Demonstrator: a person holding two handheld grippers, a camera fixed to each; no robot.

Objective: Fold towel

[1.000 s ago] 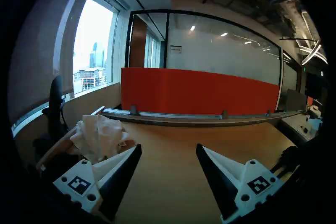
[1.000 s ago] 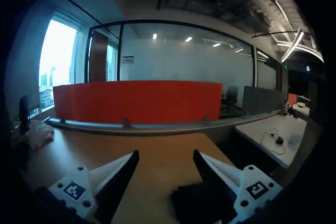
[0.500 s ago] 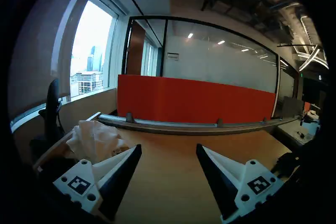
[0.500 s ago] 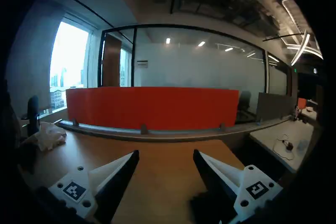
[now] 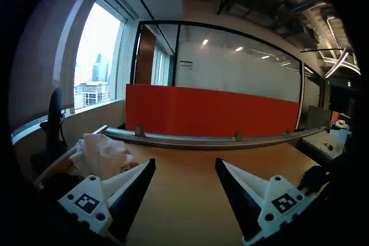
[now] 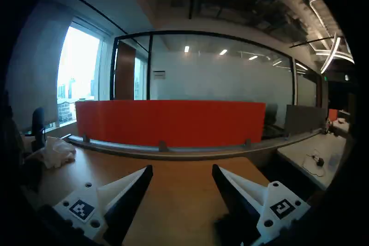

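Left tongs [image 5: 184, 160] and right tongs [image 6: 181, 166] spread, empty, above the desk [image 5: 184, 200].
Crumpled towel [image 5: 101, 153] lies at the desk's left side, near the window [image 5: 94, 68].

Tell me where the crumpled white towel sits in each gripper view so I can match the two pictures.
Left gripper view: the towel is at lower left, on the left end of the wooden desk.
Right gripper view: the towel looks smaller, at the far left edge, about mid-height.
Shared landmark: the red partition along the desk's back edge.
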